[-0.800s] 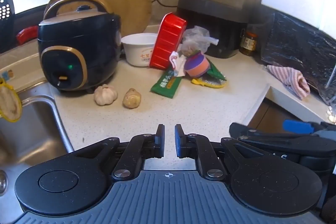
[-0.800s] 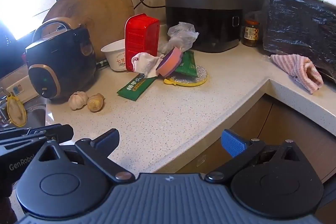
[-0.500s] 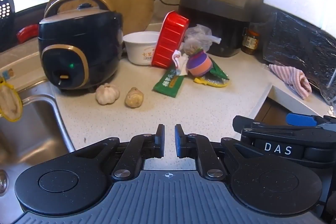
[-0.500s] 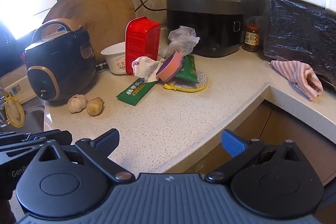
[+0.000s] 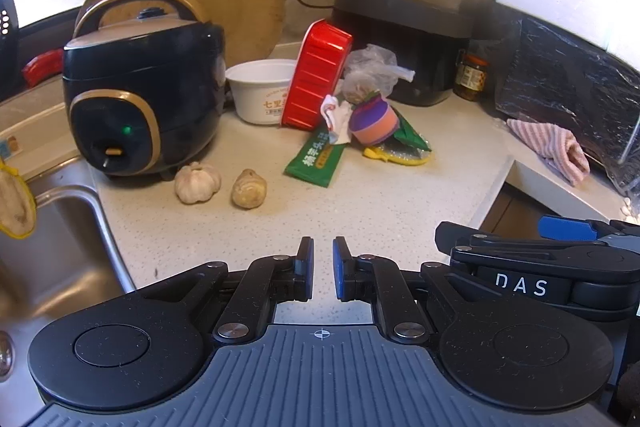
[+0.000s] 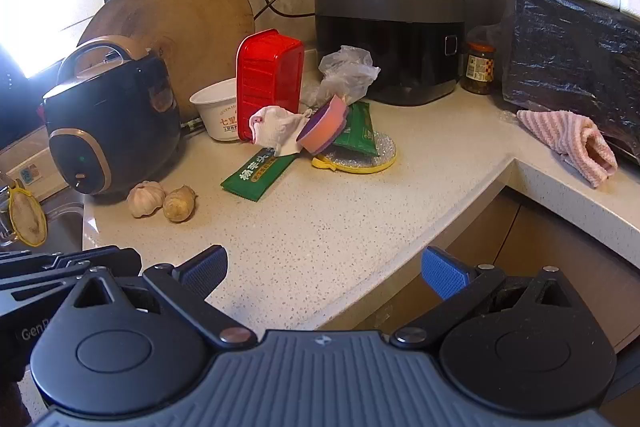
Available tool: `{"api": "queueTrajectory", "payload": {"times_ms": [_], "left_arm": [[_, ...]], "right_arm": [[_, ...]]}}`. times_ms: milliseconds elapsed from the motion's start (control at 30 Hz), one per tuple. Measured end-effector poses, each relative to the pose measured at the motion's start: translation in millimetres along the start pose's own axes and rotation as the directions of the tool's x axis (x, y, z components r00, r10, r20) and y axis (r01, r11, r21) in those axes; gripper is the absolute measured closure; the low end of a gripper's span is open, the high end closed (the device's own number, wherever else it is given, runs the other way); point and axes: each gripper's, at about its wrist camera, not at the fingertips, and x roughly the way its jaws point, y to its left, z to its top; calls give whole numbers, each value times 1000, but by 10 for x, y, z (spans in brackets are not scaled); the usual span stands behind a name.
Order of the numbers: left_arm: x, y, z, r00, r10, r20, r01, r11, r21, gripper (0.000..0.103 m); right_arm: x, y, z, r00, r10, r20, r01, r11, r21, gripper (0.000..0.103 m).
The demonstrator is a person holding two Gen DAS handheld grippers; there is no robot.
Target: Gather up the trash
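The left tongs (image 5: 323,267) sit nearly pressed together with nothing between them at the lower centre of the left view, over bare worktop (image 5: 380,199). The right tongs (image 6: 324,267) are spread wide and empty. The trash sits mid-frame: a green wrapper (image 6: 258,173), crumpled white tissue (image 6: 278,129) and clear plastic bag (image 6: 348,73) beside the red box (image 6: 268,79).

Your left gripper (image 5: 323,267) jaws are nearly closed on nothing, low over the speckled surface (image 5: 380,203), green wrapper (image 5: 316,159) and trash pile ahead beside the red box (image 5: 318,75).
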Motion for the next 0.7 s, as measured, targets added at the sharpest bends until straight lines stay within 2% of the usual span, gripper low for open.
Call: {"api": "queueTrajectory", "payload": {"times_ms": [700], "left_arm": [[42, 15, 0, 1000, -24, -15, 25, 1000, 6, 91]], "right_arm": [[36, 5, -13, 1000, -17, -26, 17, 1000, 1, 0]]}}
